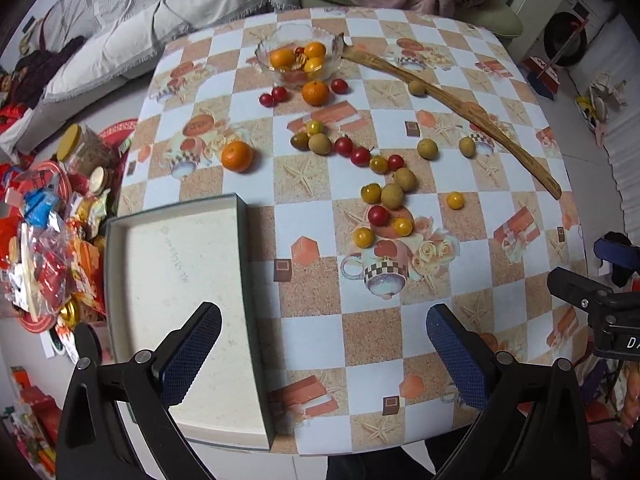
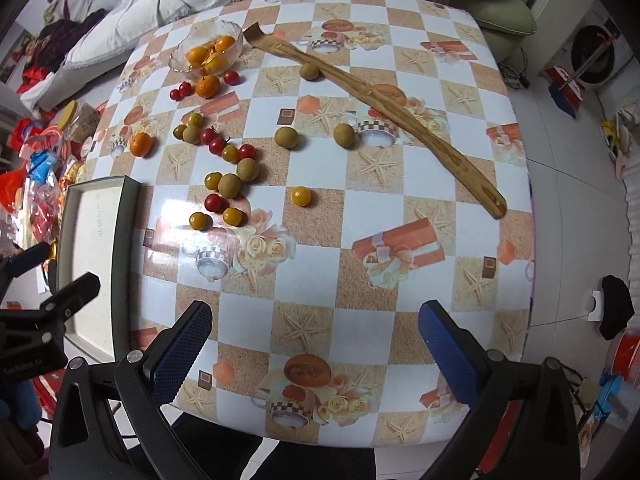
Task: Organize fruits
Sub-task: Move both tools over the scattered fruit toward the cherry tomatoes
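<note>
Both grippers (image 1: 324,336) (image 2: 316,332): black linkage arms w/ silver screws, blue textured finger pads (image 1: 460,356)

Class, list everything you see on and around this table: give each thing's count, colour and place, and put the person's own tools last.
glass bowl: one, clear, far side, holding orange fruit
loose oranges: two, orange, near the bowl
small fruits: many, red, yellow, tan, scattered mid-table
wooden stick: one, brown, lying diagonally on the right
tray: one, white, dark rim, left edge
snack packets: heap, mostly red, floor left
left tongs: open
right tongs: open
</note>
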Motion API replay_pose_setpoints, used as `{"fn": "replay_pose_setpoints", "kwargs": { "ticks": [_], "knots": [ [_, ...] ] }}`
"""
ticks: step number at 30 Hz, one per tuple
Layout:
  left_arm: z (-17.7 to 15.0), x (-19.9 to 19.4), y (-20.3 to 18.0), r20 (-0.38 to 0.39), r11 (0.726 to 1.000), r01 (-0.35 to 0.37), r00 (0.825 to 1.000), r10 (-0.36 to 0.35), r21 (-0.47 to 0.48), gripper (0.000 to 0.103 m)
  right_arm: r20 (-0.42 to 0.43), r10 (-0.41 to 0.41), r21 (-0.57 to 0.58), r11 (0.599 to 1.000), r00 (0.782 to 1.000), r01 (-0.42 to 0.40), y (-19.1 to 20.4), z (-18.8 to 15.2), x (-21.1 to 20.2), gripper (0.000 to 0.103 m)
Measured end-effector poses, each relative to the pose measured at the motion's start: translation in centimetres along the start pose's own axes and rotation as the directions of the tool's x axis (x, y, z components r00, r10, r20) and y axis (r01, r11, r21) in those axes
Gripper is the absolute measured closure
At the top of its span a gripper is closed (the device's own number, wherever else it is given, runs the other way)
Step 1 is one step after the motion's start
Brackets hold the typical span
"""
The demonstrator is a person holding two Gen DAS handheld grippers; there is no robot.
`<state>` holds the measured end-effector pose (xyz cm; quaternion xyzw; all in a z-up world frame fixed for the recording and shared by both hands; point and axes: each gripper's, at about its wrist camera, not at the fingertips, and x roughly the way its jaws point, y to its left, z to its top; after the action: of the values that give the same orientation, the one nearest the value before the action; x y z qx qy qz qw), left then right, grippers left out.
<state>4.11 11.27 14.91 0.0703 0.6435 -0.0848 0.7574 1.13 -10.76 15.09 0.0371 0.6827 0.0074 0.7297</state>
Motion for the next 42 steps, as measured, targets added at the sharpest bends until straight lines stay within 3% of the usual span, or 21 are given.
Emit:
{"fn": "replay_pose_setpoints", "kwargs": {
  "ticks": [14, 25, 39, 42],
  "knots": [
    [0.7, 2.6, 0.0, -0.055, 1.0, -0.021, 0.998, 0.021, -0.002, 0.0, -0.057, 0.011, -0.017, 1.0, 0.998, -0.012, 0.4, 0.7, 2.5, 0.0],
    [0.7, 7.1, -0.6, -0.079, 0.998, -0.055, 0.995, 0.055, 0.006, 0.0, -0.085, 0.007, -0.008, 1.0, 0.996, -0.008, -0.6, 0.6, 5.4, 0.0],
    [2.0, 13.1, -2.1, -0.02, 0.997, -0.075, 0.997, 0.076, 0.01, 0.0, -0.034, 0.019, -0.044, 0.999, 0.999, -0.02, -1.0, 4.4, 10.8, 0.001],
    [2.5, 13.6, -2.3, -0.003, 0.997, -0.069, 0.998, 0.069, 0.018, 0.015, -0.026, 0.031, -0.064, 0.997, 0.999, -0.032, -0.8, 5.3, 12.0, 0.006]
  ]
}}
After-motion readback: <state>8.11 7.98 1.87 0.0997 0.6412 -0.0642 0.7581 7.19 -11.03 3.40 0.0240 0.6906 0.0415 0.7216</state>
